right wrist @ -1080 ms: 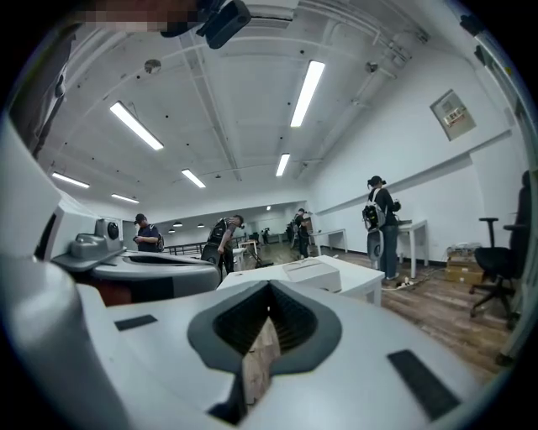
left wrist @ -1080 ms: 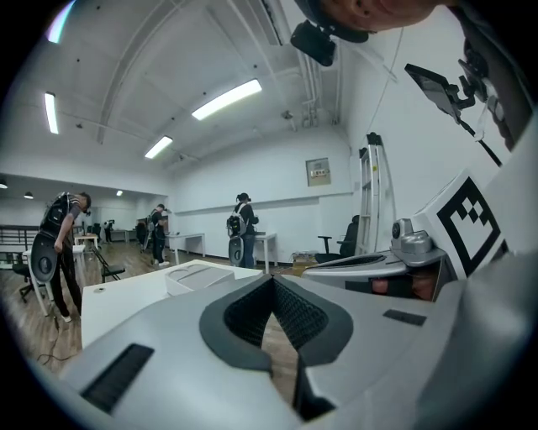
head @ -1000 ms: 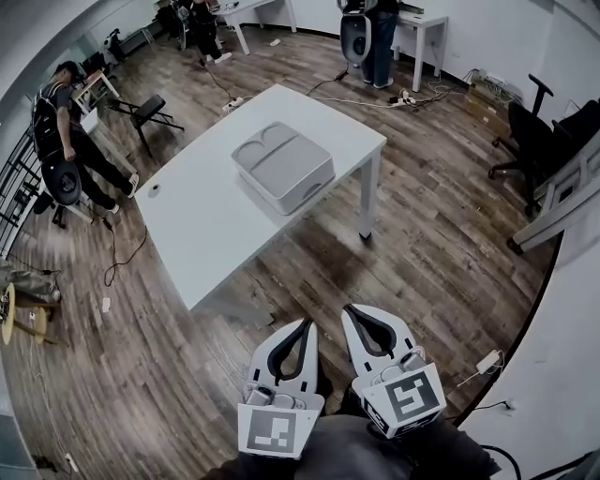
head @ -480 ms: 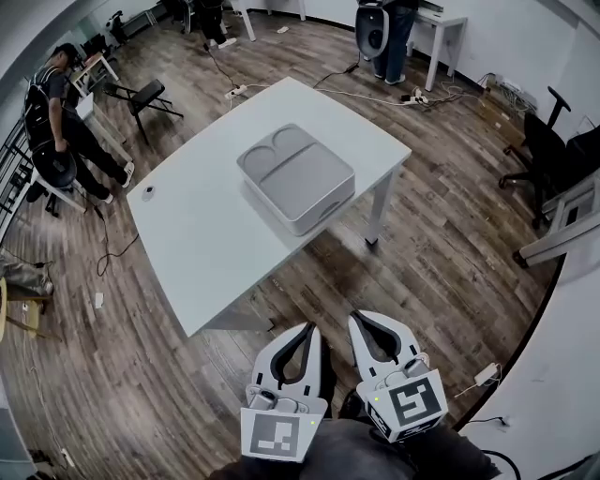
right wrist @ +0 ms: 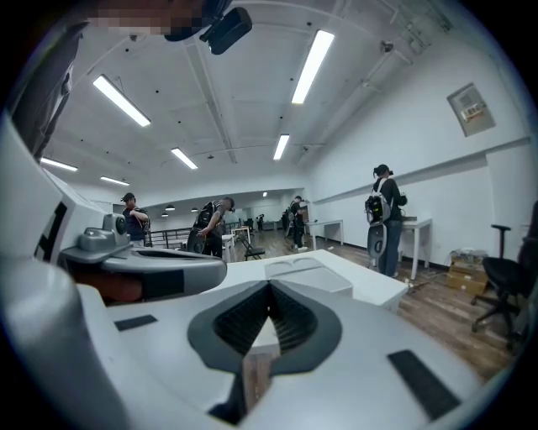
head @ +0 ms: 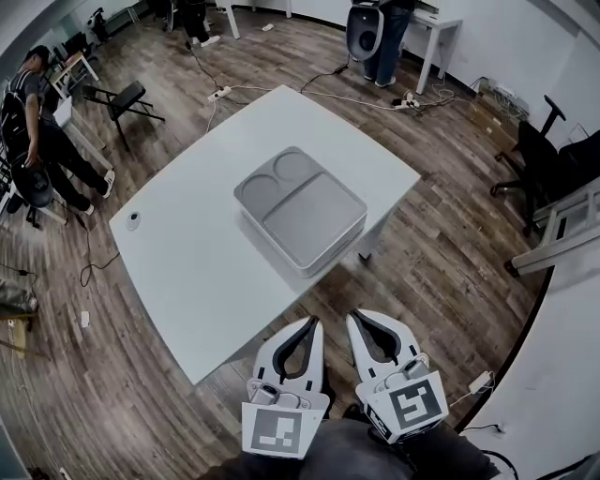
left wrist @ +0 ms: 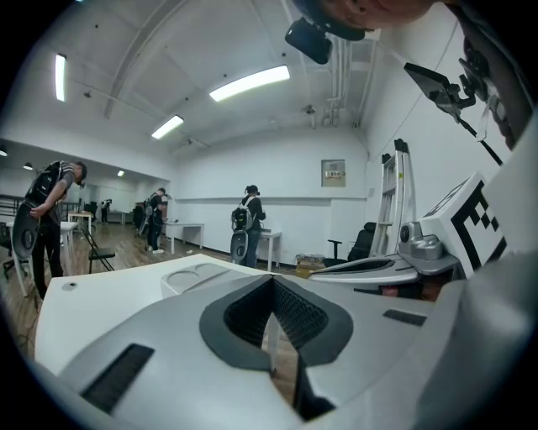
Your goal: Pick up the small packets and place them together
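Observation:
No small packets show in any view. A white table stands ahead with a grey lidded box on it, whose top has two round hollows and one flat panel. A small round object lies near the table's left edge. My left gripper and right gripper are held side by side over the wooden floor, just short of the table's near corner. Both are shut with nothing between the jaws. The left gripper points at the box. Past the right gripper the box also shows.
A person stands at the far left beside a folding chair. Another person stands by a desk at the back. Office chairs stand to the right. Cables lie on the floor.
The table and box have come nearer and lower in the head view. Both grippers now sit closer to the table's near corner, still shut and side by side.

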`<state>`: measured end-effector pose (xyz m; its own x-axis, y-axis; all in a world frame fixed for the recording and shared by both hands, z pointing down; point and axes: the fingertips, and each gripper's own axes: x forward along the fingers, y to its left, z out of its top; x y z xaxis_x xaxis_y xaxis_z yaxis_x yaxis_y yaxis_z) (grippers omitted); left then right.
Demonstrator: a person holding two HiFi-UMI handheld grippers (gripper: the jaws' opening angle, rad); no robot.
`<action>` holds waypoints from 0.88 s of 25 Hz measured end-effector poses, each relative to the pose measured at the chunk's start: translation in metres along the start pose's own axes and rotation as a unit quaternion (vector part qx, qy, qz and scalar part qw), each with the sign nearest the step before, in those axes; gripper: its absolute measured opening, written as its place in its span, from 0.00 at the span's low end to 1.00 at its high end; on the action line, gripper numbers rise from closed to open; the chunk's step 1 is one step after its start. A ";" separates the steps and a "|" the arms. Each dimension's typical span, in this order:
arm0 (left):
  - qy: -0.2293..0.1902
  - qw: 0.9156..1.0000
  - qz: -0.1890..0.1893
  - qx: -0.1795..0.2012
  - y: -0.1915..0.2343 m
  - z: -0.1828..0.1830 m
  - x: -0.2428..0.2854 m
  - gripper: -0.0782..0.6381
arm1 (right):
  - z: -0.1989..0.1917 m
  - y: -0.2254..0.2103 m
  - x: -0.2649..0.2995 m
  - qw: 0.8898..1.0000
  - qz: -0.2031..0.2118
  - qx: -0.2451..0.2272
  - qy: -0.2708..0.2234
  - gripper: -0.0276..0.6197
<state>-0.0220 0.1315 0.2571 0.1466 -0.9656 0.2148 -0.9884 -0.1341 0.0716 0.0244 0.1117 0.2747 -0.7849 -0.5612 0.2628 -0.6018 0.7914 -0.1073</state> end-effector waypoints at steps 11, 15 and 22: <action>-0.032 0.999 -0.001 0.011 0.041 0.048 0.042 0.11 | 0.061 -0.021 0.045 0.999 -0.011 -0.027 -0.036 0.05; -0.015 1.000 0.011 0.018 0.045 0.042 0.064 0.11 | 0.053 -0.043 0.056 0.999 -0.008 -0.014 -0.034 0.05; 0.022 0.999 0.035 0.029 0.049 0.027 0.098 0.11 | 0.033 -0.071 0.080 0.999 0.020 0.025 -0.023 0.05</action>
<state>-0.0569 0.0247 0.2551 0.0780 -0.9622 0.2608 -0.9967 -0.0811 -0.0010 -0.0010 0.0026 0.2720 -0.8132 -0.5411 0.2141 -0.5760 0.8008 -0.1641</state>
